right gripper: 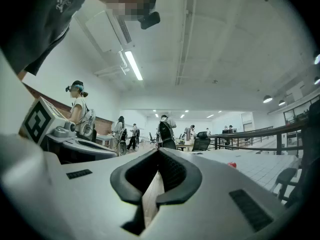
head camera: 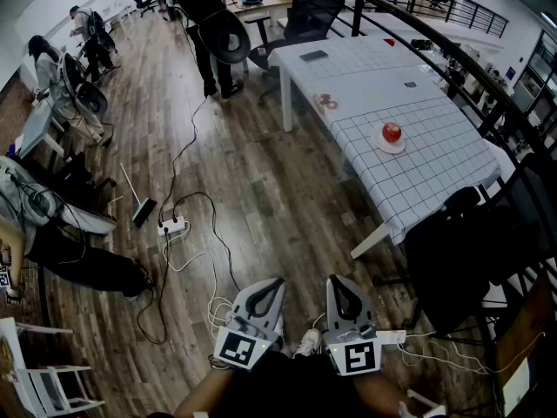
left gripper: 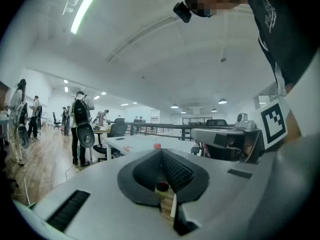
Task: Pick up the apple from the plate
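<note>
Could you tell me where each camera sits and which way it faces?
Head view: on the head, steeply down at floor, table, left gripper and right gripper.
Left gripper view: on that gripper, level along its shut jaws; torso at right.
Right gripper view: likewise, jaws shut; torso at left.
All three share the apple.

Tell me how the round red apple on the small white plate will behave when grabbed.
The round red apple looks smooth and rigid, so probably firm but a little slippery. Being round, it may roll if nudged off-centre. The small white plate under it looks light and could slide on the checked tablecloth.
</note>
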Motion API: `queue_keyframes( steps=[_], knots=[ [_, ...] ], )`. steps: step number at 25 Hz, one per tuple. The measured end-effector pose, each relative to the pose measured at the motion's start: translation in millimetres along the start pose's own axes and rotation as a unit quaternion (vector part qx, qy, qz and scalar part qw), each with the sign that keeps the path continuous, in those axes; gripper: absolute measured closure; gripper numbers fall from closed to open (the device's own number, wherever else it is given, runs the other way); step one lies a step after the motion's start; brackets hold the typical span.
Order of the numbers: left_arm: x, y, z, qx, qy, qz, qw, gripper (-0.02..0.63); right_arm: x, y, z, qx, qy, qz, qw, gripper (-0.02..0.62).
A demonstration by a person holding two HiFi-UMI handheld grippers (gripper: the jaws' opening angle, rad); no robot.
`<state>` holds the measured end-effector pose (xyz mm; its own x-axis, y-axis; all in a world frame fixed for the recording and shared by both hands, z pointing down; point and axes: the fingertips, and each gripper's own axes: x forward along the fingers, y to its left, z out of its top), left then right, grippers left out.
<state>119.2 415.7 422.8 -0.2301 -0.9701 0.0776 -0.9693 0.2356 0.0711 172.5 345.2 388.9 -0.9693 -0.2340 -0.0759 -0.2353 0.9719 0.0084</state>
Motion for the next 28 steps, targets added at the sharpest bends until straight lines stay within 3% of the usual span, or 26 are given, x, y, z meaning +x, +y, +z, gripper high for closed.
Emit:
queue_keyframes(
  steps=[5,14,28],
  knots=[
    [-7.8,-1.6,5.8,0.01,0.0,0.002,0.9999,0.584,-13.1,-4.8,5.2,-0.031,0.006,-0.014,0.999,0.572],
    [-5.1,6.8,8.8,0.018,-0.011,0.002,0.9998,0.584,-0.4,1.6,4.9,-0.033,0.001,-0.013,0.999,0.572],
    [13.1,84.3,21.7,0.024,-0.021,-0.001,0.9995,0.584,73.1,23.2,6.8,-0.036,-0.014,-0.011,0.999,0.572]
  ],
)
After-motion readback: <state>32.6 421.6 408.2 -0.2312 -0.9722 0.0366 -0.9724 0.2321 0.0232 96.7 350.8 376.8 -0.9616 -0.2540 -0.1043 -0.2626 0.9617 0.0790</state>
